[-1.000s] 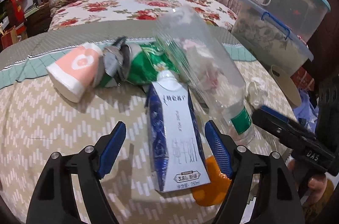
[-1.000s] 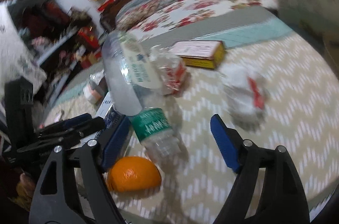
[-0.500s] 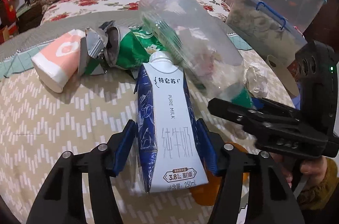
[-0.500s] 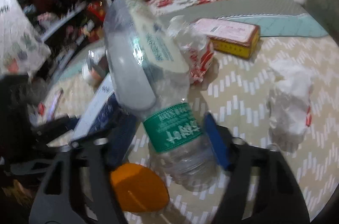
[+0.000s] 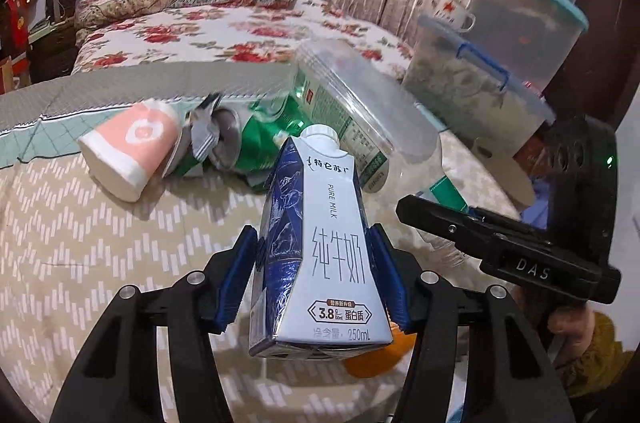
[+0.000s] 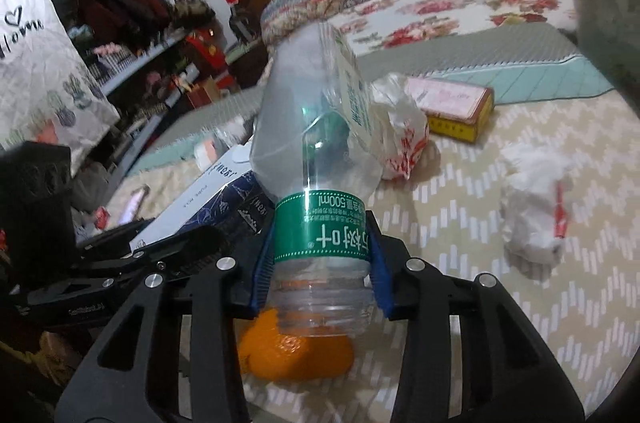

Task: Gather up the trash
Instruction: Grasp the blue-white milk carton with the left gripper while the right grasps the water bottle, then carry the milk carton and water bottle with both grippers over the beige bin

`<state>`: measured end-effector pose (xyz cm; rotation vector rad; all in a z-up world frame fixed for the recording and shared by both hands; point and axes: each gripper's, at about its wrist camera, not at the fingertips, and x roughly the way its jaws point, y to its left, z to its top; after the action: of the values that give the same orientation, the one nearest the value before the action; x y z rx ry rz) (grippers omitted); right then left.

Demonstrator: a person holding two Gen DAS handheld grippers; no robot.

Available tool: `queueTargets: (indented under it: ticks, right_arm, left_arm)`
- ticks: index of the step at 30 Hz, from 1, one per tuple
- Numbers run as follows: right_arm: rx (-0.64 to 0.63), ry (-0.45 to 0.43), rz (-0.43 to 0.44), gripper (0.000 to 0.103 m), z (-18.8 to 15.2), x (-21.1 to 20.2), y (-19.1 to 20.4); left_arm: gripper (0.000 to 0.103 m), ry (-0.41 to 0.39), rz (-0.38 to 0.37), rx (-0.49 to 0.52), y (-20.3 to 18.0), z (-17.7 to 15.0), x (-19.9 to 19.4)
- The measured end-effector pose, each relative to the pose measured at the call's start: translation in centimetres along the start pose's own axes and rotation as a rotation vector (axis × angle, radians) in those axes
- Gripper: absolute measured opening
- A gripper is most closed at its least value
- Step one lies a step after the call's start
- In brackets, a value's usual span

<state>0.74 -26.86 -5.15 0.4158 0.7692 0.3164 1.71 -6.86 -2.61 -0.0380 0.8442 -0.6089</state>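
My left gripper (image 5: pixel 316 277) is shut on a blue and white milk carton (image 5: pixel 320 247) and holds it tilted up off the table. My right gripper (image 6: pixel 318 263) is shut on a clear plastic bottle (image 6: pixel 312 151) at its green-labelled neck, the bottle pointing away and up. The bottle (image 5: pixel 360 111) and right gripper (image 5: pixel 500 251) also show in the left wrist view, to the right of the carton. The carton (image 6: pixel 208 199) lies left of the bottle in the right wrist view.
On the chevron tablecloth (image 5: pixel 80 243) lie a pink paper cup (image 5: pixel 128 151), a crushed green can (image 5: pixel 248 147), an orange (image 6: pixel 296 351), a crumpled plastic bag (image 6: pixel 400 131), a yellow-edged box (image 6: pixel 452 107) and wadded tissue (image 6: pixel 532 199). Storage bins (image 5: pixel 500 63) stand right; a bed lies behind.
Both grippers closed from open: the left on the milk carton, the right on the bottle neck. Both items have been lifted off the table.
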Motion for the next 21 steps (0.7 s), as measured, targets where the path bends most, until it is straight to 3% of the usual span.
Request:
queueTargets:
  ticks: [6, 21]
  right_arm:
    - [0.045, -0.061, 0.028, 0.043, 0.2, -2.9, -0.3]
    - [0.159, -0.166, -0.014, 0.043, -1.2, -7.9, -4.1]
  left_arm:
    - [0.054, -0.046, -0.055, -0.03, -0.2, 0.8, -1.4]
    - [0.054, -0.003, -0.122, 0.035, -4.3, 2.8, 0.6]
